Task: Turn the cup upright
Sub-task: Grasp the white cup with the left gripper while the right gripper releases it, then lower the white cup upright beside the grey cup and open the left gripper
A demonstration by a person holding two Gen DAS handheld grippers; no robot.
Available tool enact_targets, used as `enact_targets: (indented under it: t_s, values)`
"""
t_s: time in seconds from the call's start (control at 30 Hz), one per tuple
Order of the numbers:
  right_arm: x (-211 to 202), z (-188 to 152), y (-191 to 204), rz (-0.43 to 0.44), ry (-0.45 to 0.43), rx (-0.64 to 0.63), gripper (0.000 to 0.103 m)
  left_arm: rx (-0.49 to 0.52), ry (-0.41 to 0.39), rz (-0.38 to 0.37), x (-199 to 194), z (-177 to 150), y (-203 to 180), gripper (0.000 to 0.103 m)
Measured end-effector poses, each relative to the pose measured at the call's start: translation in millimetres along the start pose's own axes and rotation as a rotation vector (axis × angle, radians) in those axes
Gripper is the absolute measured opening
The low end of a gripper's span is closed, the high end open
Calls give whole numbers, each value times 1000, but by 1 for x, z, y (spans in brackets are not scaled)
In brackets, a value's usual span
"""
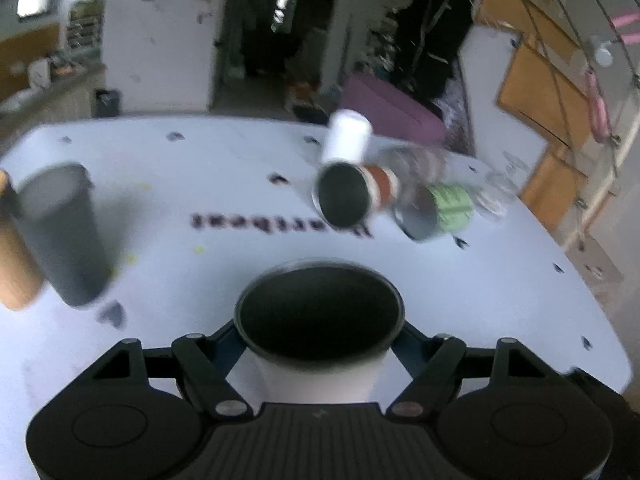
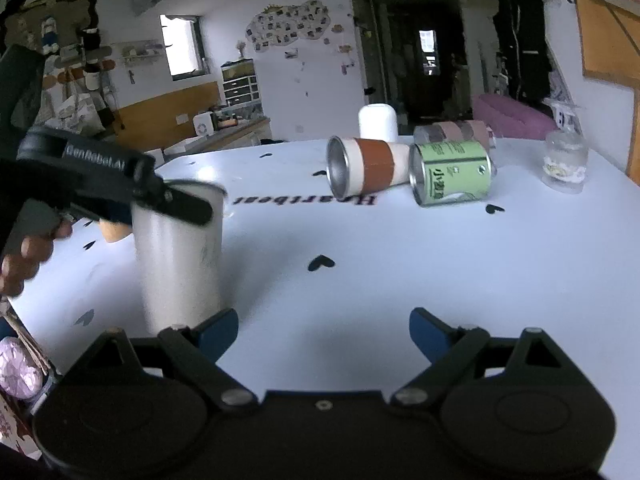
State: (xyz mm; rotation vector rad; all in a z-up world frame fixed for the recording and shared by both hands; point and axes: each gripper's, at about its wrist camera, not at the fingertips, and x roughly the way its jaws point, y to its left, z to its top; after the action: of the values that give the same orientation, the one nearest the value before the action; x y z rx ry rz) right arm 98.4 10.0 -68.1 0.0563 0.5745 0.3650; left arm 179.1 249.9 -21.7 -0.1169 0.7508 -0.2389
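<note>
My left gripper (image 1: 319, 330) is shut on a white cup (image 1: 320, 364) with a dark inside, held upright near its rim, mouth up. In the right wrist view the same white cup (image 2: 180, 256) stands upright at the left with the left gripper (image 2: 176, 200) clamped at its rim; its base is at or just above the table. My right gripper (image 2: 324, 330) is open and empty, low over the table to the right of that cup. A white cup with a red-brown band (image 2: 368, 166) lies on its side farther back, also in the left wrist view (image 1: 356, 192).
A green-labelled can (image 2: 452, 172) lies on its side beside the banded cup. A white cup (image 2: 378, 122) stands upside down behind, with a clear glass (image 2: 564, 162) at the right. A dark grey cup (image 1: 60, 232) and a tan cup (image 1: 12, 256) stand at the left. The white table (image 2: 400, 264) has black heart stickers.
</note>
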Motion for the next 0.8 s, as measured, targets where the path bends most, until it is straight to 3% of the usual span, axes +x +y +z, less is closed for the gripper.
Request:
enact_targets:
  t_s: [0.2,0.33,0.57,0.8]
  values:
    - [3,0,6,7,7,-21,93,76,-139,242,18,25,15,77]
    - [3,-1,4,-2,10,-17,93,58,-194,341,34,35,31,77]
    - [2,-3,6,-4,11,-26,93,19,-278,376,49,43,48,77]
    - [-1,-3,7,-5,9,-33,93,11,-265,379,57,28,54,77]
